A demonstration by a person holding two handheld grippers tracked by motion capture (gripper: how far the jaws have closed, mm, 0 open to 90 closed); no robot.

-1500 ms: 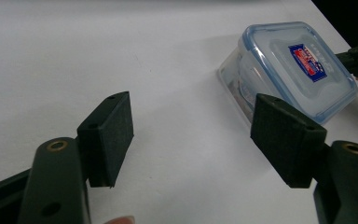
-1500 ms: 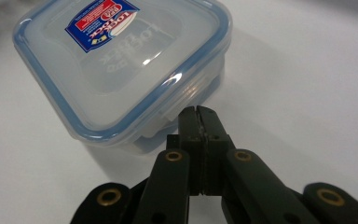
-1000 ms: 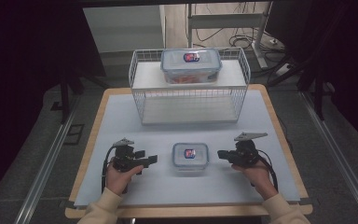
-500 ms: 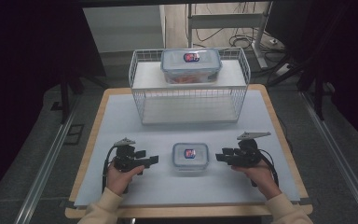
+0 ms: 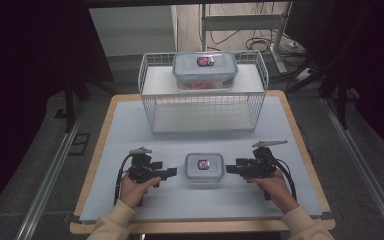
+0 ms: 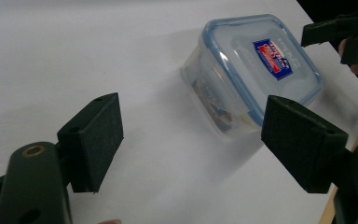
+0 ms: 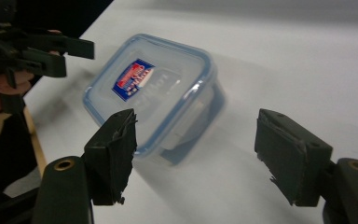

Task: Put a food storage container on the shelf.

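One small clear plastic container with a blue-rimmed snap lid and a red-and-blue sticker (image 5: 204, 169) sits on the pale blue mat (image 5: 130, 130), right between the two tools. Neither touches it. The left gripper (image 5: 171, 173) points at it from one side and the right gripper (image 5: 231, 168) from the other, jaws facing each other across the box.

Both are spread wide with nothing pinched. The right one's jaws have just been opening, the left's have opened a little further too, and only bare mat lies between each pair.

In the left gripper view the box (image 6: 254, 77) lies ahead and off to the right of the jaws. In the right gripper view it (image 7: 156, 95) lies ahead and to the left, close to one black pad (image 7: 114, 154). I'd say the right tool is slightly nearer. The box looks near enough square, so no real long axis to line up with.

Farther back, beyond both tools, a white wire basket (image 5: 150, 107) carries a bigger lidded container of the same kind (image 5: 204, 70) on top.
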